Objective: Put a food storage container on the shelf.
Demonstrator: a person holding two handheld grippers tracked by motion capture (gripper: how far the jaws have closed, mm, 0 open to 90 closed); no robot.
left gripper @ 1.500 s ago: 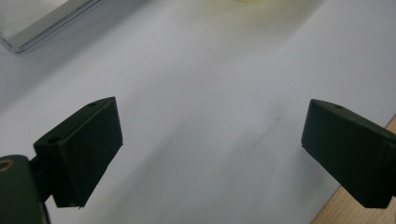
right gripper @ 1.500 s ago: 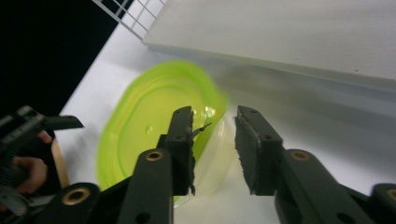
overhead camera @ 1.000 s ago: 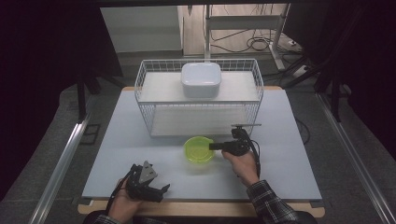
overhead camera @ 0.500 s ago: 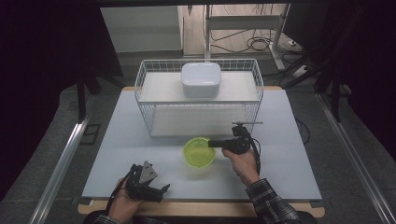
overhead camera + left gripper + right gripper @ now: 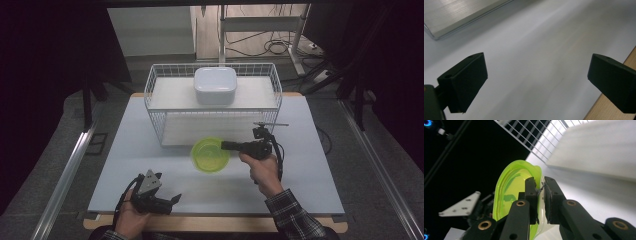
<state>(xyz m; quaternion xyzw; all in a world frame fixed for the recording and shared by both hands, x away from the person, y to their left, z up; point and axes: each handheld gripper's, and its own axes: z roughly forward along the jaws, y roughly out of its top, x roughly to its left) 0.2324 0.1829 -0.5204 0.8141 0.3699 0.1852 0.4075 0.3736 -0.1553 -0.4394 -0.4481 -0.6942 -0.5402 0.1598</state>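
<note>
High view: the right gripper (image 5: 226,145) pinches the right-hand rim of the lime-green plastic bowl (image 5: 211,155), which sits just ahead of its jaws and close in front of the white wire basket (image 5: 159,118). Against the frames from a second and half a second ago, bowl and gripper lie a little nearer the basket's front wall; the shift is small, and the right hand (image 5: 261,168) has kept its grasp throughout. The left gripper (image 5: 170,202) has not moved: it rests near the table's (image 5: 310,150) front edge, well apart from the bowl, with the grey three-cornered plate (image 5: 148,181) on its top.

In the right gripper view the jaws are closed nearly together on the bowl's thin translucent wall, one pad inside and one outside. The bowl's lower part is cut off behind the jaws. Whether the bowl rests on the table or is lifted clear cannot be told.

The left gripper view shows wide-spread jaws with nothing between them, only bare table surface, blurred, and a strip of wooden edge (image 5: 609,110) at the lower right.

A white lidded container (image 5: 215,85) sits in the basket, beyond the right gripper.
</note>
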